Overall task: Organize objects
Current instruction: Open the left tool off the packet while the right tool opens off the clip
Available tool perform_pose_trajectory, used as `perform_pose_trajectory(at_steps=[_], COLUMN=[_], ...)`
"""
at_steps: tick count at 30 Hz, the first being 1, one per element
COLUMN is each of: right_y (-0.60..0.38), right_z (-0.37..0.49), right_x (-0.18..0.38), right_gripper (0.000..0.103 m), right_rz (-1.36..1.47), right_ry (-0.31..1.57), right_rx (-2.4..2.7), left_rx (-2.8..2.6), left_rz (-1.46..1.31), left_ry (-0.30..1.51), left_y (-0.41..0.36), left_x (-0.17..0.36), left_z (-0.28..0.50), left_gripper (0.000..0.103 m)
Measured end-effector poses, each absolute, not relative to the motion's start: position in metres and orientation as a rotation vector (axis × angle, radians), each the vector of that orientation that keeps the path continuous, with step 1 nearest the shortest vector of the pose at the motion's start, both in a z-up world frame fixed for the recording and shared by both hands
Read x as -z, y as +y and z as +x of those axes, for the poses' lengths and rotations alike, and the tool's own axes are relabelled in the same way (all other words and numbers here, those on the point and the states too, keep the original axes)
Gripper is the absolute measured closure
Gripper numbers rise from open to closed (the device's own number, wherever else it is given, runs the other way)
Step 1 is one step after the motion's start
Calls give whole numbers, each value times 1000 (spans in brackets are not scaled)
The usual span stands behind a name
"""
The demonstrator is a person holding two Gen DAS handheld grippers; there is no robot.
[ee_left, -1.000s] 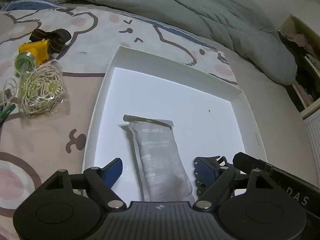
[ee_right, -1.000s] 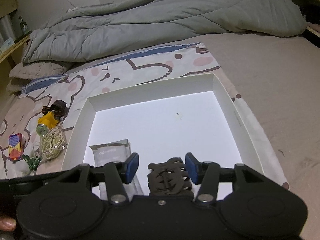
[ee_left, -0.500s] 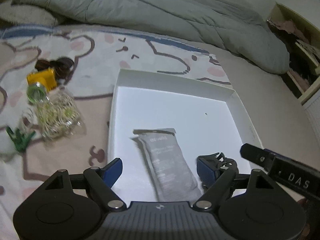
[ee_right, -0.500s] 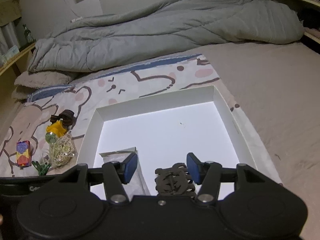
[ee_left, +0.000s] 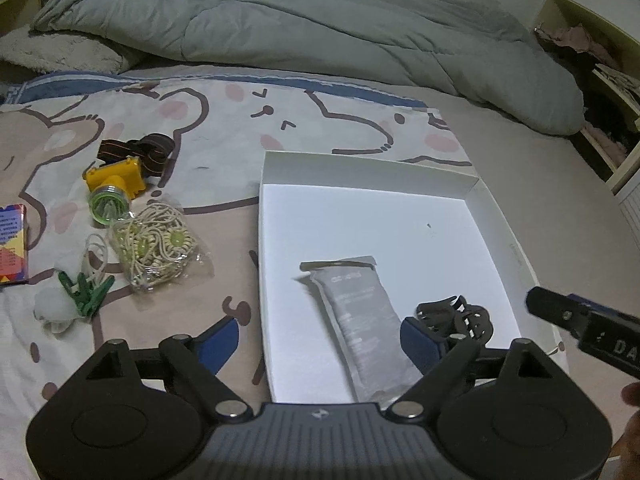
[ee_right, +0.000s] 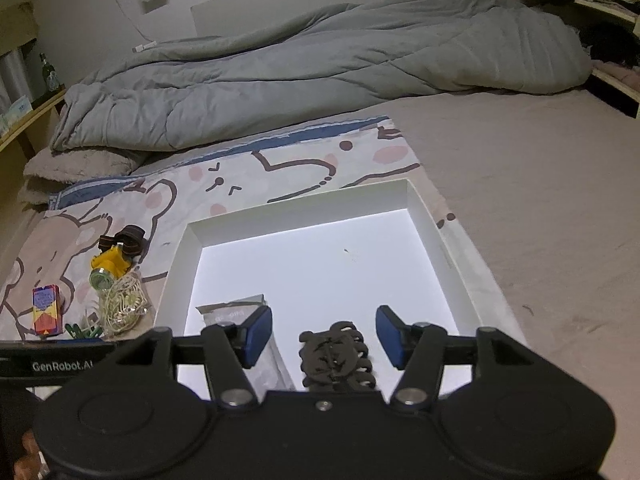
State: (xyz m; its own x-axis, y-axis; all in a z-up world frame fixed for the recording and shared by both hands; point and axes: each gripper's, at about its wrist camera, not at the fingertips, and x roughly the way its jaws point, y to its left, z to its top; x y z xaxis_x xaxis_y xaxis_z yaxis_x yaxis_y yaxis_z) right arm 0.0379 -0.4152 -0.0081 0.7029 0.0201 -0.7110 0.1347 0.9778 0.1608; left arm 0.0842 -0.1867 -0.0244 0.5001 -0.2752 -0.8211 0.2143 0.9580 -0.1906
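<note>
Rumpled grey duvet (ee_left: 320,28) fills the far side of the bed, and nearer me a cartoon bear blanket (ee_left: 224,120) carries everything I am sorting. On that blanket sits a shallow white box (ee_right: 288,216), open at the top.

Inside the box, toward its near edge, a grey sealed pouch (ee_left: 360,312) lies flat, roughly lengthwise. Just to its right rests a black claw hair clip (ee_right: 336,356), apart from the pouch and not touching it as far as I can see.

My left gripper (ee_left: 320,340) hangs over the near left corner of the box; its jaws have just been widening and stand spread, one blue pad over the blanket outside the box wall, the other above the box floor beside the clip. The pouch lies below and between them, untouched. My right gripper (ee_right: 324,336) hovers over the near edge of the box; its jaws have just been opening too, and they stand parted with the hair clip lying loose on the box floor between them, neither pad on it.

Left of the box, on the blanket, the unsorted things cluster: a yellow headlamp (ee_left: 116,184) with its dark strap, a clear bag of cream elastic cord (ee_left: 156,244) just in front of it, green clothes pegs (ee_left: 86,290) nearer the near edge, and a colourful small carton (ee_right: 46,310) furthest left.
</note>
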Motion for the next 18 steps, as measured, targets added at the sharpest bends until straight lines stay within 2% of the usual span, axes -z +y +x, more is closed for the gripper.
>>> perform_pose_trajectory(at_steps=[10,12,18], right_y=[-414,-415,-425], right_z=[22,17,-1], right_x=[0,1,5], right_gripper=[20,12,4], right_rz=[132,128,171], right_ry=[790,795,807], right_rx=[115,124,162], left_rx=[277,274,265], left_rz=[-28,-18,1], left_ry=[991,987,973], left_y=[-176,-174,-170], left_x=[18,17,16], left_z=[71,67,56], left_gripper=[8,7,4])
